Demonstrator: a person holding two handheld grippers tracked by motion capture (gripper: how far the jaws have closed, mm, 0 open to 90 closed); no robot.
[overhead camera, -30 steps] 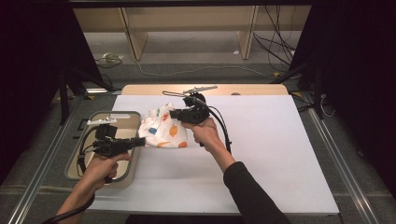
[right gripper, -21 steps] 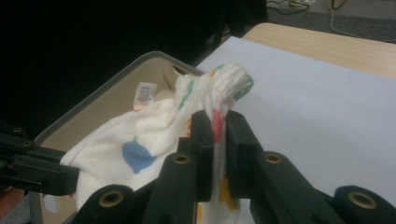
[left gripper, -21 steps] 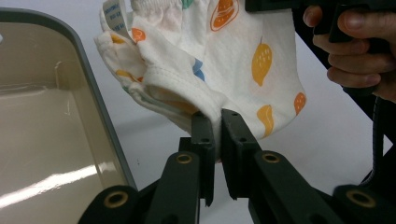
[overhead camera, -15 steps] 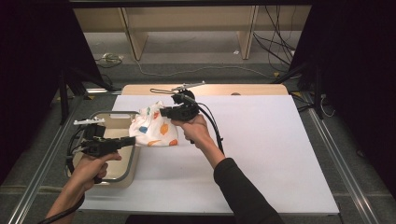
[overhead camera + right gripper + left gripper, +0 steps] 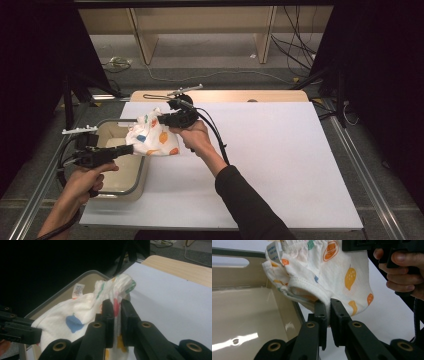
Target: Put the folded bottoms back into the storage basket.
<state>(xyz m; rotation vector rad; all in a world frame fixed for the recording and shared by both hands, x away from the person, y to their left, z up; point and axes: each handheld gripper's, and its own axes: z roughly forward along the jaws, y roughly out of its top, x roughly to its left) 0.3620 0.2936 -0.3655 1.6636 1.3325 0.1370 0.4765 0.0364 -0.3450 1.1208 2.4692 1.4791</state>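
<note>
Jaws of both the left gripper (image 5: 328,308) and right gripper (image 5: 117,308) clamp the printed garment (image 5: 150,137), which has shifted leftward over the tray (image 5: 122,180), ready for lowering.

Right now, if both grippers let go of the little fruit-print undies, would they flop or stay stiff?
Probably flop: the fruit-print underwear sags in folds between the left gripper and right gripper. It likely weighs little, since thin pinches of cloth hold it up. It would probably crumple into the beige bin.
</note>
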